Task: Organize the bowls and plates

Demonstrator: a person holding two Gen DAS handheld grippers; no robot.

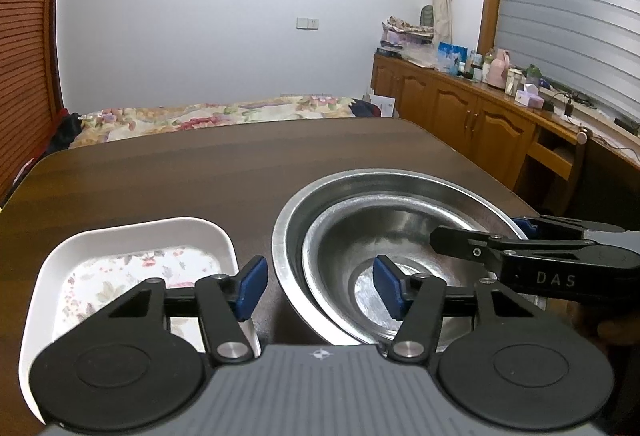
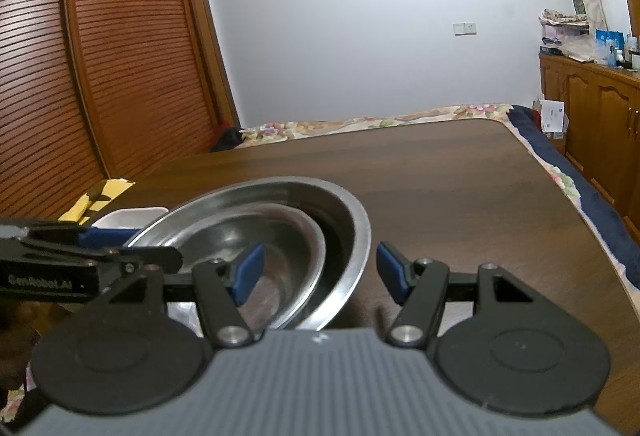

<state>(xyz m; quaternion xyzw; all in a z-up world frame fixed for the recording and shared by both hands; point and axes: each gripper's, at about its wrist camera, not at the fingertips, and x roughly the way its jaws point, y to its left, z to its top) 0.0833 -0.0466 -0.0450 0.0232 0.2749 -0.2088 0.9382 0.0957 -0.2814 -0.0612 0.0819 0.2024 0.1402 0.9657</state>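
Observation:
A small steel bowl (image 1: 400,236) sits nested and tilted inside a large steel bowl (image 1: 316,203) on the dark wooden table (image 1: 200,175). A white square plate (image 1: 132,236) with a flower pattern lies to the left of the bowls. My left gripper (image 1: 320,286) is open, its fingers astride the large bowl's left rim. In the right wrist view my right gripper (image 2: 320,272) is open, astride the right rim of the large bowl (image 2: 356,236), with the small bowl (image 2: 280,236) inside. Each gripper shows in the other's view: the right (image 1: 520,256), the left (image 2: 80,260).
A bed with a floral cover (image 1: 224,113) lies beyond the table's far edge. A wooden cabinet (image 1: 460,103) with bottles and clutter runs along the right wall. A slatted wooden wardrobe (image 2: 100,55) stands at the left. A yellow object (image 2: 100,195) lies past the table's left corner.

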